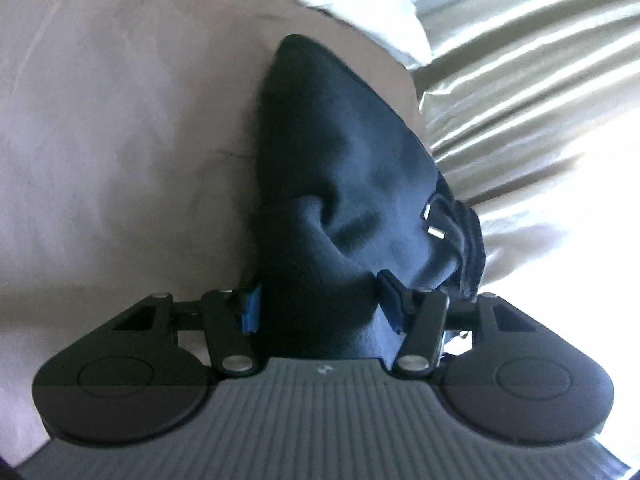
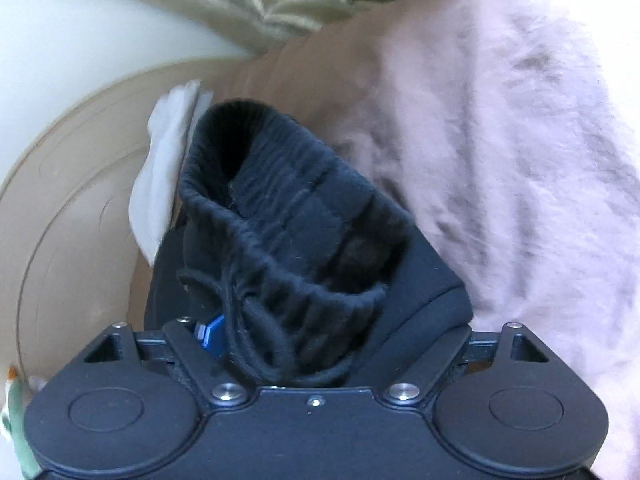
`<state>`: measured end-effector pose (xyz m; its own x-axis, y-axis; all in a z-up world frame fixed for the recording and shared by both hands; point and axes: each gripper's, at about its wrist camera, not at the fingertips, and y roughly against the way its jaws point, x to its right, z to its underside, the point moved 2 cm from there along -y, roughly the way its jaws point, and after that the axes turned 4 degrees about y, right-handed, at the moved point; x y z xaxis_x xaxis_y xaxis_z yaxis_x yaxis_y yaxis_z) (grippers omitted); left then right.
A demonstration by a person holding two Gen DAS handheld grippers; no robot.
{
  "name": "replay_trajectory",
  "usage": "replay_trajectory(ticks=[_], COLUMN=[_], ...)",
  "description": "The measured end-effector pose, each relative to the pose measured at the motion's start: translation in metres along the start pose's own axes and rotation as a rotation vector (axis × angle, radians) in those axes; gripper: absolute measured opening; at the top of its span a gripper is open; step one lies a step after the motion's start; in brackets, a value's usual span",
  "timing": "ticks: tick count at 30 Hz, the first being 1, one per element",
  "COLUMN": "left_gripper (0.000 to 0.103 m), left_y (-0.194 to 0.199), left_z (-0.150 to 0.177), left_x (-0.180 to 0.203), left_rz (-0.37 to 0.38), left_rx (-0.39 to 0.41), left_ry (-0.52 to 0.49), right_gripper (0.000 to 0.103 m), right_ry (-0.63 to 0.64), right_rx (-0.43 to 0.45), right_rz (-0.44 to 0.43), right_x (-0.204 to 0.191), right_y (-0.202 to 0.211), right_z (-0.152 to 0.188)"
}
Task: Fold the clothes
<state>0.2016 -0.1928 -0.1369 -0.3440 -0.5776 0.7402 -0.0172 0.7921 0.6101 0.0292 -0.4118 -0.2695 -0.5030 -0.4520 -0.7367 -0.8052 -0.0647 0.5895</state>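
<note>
A dark navy garment [image 1: 340, 168] with silver-tipped drawstrings [image 1: 434, 232] lies bunched on the pale pink sheet [image 1: 120, 140]. A thick fold of it fills my left gripper [image 1: 320, 300], and the blue pads [image 1: 250, 308] press on it from both sides. In the right wrist view the garment's ribbed waistband [image 2: 280, 216] and its cord [image 2: 240, 312] rise out of my right gripper [image 2: 320, 340]. That gripper is shut on the bundle. Its left blue pad [image 2: 208, 336] shows; the other is hidden under cloth.
A white cloth [image 1: 360, 4] lies beyond the garment at the sheet's edge. Shiny olive-gold pleated fabric [image 1: 540, 80] hangs to the right. In the right wrist view a white cloth [image 2: 160, 176] and a beige curved surface [image 2: 80, 200] lie left, the pink sheet [image 2: 520, 160] right.
</note>
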Motion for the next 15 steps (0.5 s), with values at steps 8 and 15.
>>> replay_trajectory(ticks=[8,15], left_gripper=[0.055,0.07], left_y=[0.029,0.048], left_z=[0.014,-0.006], left_x=[0.034,0.011], left_rz=[-0.197,-0.209], left_rx=[0.126,0.208], left_ry=[-0.161,-0.181], right_gripper=[0.049,0.058], right_ry=[0.524,0.361], right_rx=[0.106,-0.053], right_rz=[0.027,0.034], right_x=[-0.052,-0.012], right_y=[0.036,0.026], right_z=[-0.025,-0.044])
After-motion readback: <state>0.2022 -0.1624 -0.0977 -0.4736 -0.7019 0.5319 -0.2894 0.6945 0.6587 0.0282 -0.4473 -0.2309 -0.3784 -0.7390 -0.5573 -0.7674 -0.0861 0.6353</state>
